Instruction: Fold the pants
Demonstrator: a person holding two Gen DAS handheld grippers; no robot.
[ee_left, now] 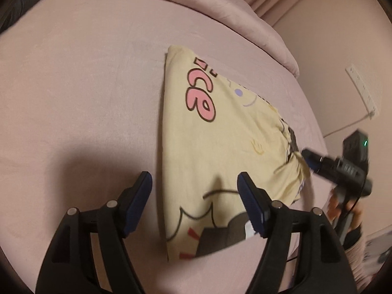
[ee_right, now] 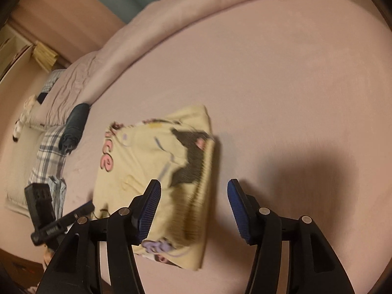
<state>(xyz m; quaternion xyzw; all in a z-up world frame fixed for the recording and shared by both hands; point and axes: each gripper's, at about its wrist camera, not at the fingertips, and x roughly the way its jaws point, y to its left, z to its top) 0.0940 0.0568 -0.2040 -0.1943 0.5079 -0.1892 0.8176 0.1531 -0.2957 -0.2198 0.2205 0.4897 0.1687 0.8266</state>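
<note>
I see the yellow pants (ee_left: 215,147) lying folded up into a small flat bundle on the pink bed (ee_left: 85,85). They have big pink letters and cartoon pictures on them. The waist with its drawstring points toward my right side.

My left gripper (ee_left: 194,201) is up over the near part of the pants. Its two blue pads (ee_left: 137,203) are wide apart, and nothing is between them. One pad hangs over the bare sheet and the other hangs over the yellow cloth. I cannot tell if they touch the bed.

My right gripper (ee_right: 193,210) is wide apart too, and it holds nothing. From its own camera, the pants (ee_right: 156,171) sit under its left finger, and the other finger hangs over the pink sheet. From the left camera, the right gripper (ee_left: 306,155) is blurry, with its tip just beside the drawstring end.

Near the far edge of the bed I see a rolled dark thing (ee_right: 76,125) and a plaid cloth (ee_right: 49,156).
</note>
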